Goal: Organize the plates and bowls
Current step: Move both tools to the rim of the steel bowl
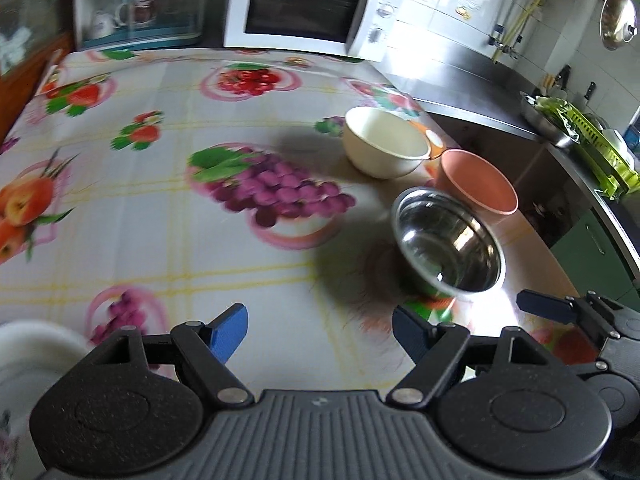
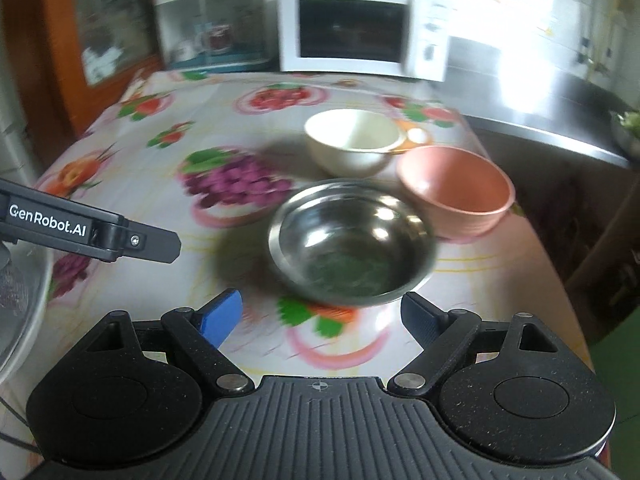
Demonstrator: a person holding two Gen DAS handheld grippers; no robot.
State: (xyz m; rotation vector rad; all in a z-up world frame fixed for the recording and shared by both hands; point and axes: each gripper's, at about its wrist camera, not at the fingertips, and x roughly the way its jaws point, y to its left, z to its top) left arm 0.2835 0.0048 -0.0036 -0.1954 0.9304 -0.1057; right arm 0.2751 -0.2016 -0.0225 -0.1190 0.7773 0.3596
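Three bowls stand close together on the fruit-print tablecloth (image 1: 160, 216): a steel bowl (image 1: 448, 240) (image 2: 352, 242) nearest, a pink bowl (image 1: 478, 188) (image 2: 456, 192) behind it to the right, and a cream bowl (image 1: 386, 142) (image 2: 352, 142) at the back. My left gripper (image 1: 320, 334) is open and empty, left of the steel bowl. My right gripper (image 2: 322, 322) is open and empty, just in front of the steel bowl. A white plate (image 1: 28, 356) lies at the lower left of the left wrist view; its grey rim shows in the right wrist view (image 2: 24, 312).
A white microwave (image 1: 304, 8) (image 2: 360, 32) and a glass-fronted cabinet (image 1: 136, 4) stand at the table's far end. A steel counter (image 1: 500, 96) with a green dish rack (image 1: 600, 148) runs to the right. The table's right edge is close behind the pink bowl.
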